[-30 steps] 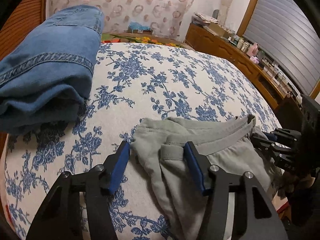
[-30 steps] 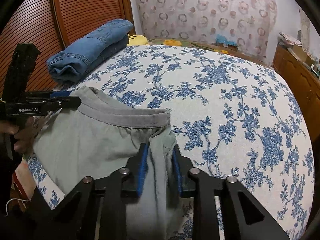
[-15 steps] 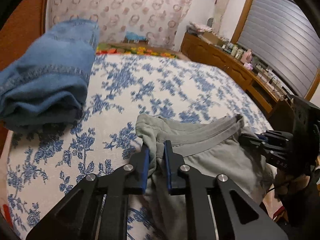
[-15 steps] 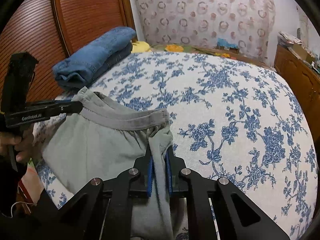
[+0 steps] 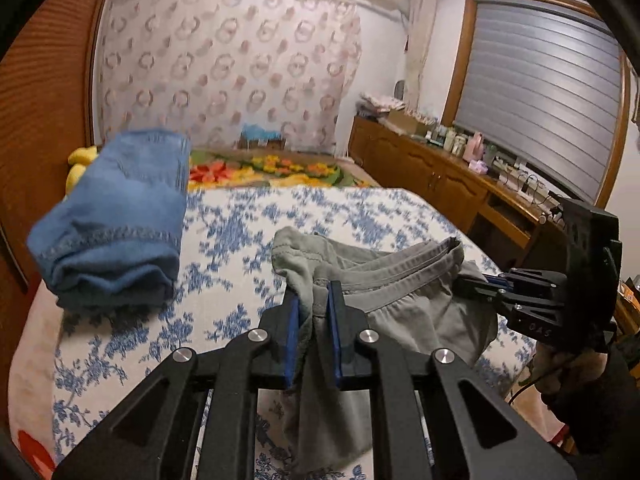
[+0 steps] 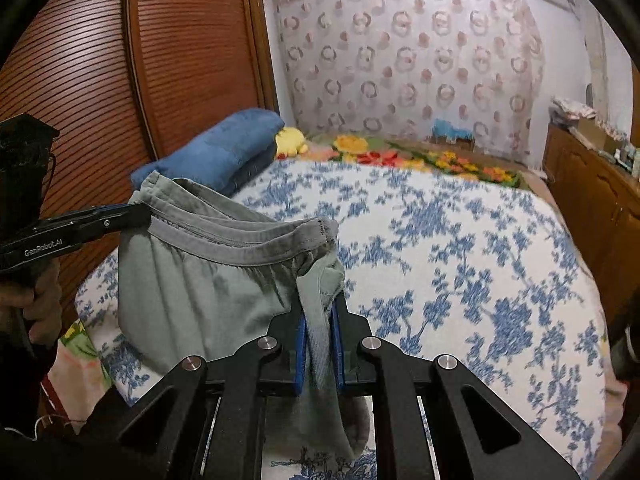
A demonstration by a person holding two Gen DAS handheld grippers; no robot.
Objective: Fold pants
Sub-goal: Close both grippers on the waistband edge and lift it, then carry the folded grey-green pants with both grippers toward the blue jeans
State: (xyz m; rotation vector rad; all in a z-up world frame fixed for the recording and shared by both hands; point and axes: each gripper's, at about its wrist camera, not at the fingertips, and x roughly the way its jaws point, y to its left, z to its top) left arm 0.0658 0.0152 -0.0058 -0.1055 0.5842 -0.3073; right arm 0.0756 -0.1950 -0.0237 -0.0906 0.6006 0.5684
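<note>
Grey-green pants (image 5: 416, 312) with a grey waistband hang lifted above the near end of the bed. My left gripper (image 5: 313, 300) is shut on one end of the waistband. My right gripper (image 6: 319, 312) is shut on the other end; the pants (image 6: 208, 292) stretch between the two. The right gripper also shows at the right of the left wrist view (image 5: 476, 282), and the left gripper at the left of the right wrist view (image 6: 140, 212). The legs hang below, out of sight.
The bed (image 6: 460, 248) has a white cover with blue flowers. Folded blue jeans (image 5: 120, 216) lie at its left edge by a brown slatted wardrobe (image 6: 120, 80). A yellow plush toy (image 6: 292, 140) lies behind them. A wooden dresser (image 5: 440, 184) with bottles stands at the right.
My left gripper closed on the waistband, having been open a second ago. Both grippers have raised the pants off the bed, and the waistband now hangs between them.
</note>
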